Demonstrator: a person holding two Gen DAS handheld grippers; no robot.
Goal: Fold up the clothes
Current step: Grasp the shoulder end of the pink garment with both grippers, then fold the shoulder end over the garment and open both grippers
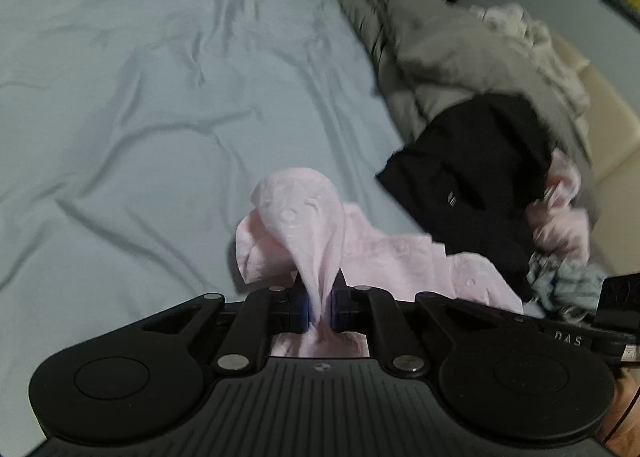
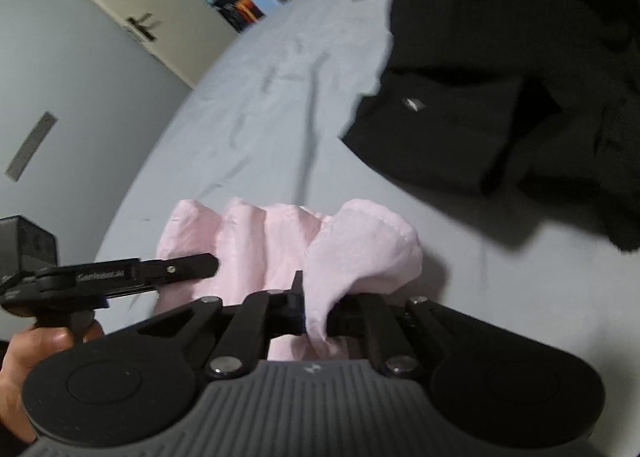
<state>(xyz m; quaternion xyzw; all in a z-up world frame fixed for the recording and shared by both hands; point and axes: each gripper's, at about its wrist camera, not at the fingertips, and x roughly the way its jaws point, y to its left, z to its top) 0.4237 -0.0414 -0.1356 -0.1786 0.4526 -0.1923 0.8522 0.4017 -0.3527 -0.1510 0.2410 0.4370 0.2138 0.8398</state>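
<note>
Pink shirt (image 1: 360,253) lies bunched at lower centre of both views, on the pale blue bedsheet (image 1: 140,117), with a black garment (image 1: 472,177) just to its right and a grey jacket (image 1: 420,41) in the upper right of the left wrist view

Left gripper (image 1: 319,307): jaws closed to a narrow slot on a pinched ridge of pink fabric, which rises as a peak just above the pads. Right gripper (image 2: 316,317): jaws likewise nearly closed, clamping a rounded flap of the same shirt. A hand (image 2: 36,353) on the other tool's handle shows at lower left of the right wrist view

Risks, judged from this state:
- Both grips take gathered folds, not a clean hem or corner; several layers may be caught, so a lift could bring the shirt up twisted and not spread
- Thin cloth in a small bite may slide out under tension if the two grippers pull apart sharply
- Black garment sits near the shirt's right edge; dragging that way could snag it or pull it along
- Loose bedsheet could ruck up under the shirt
</note>
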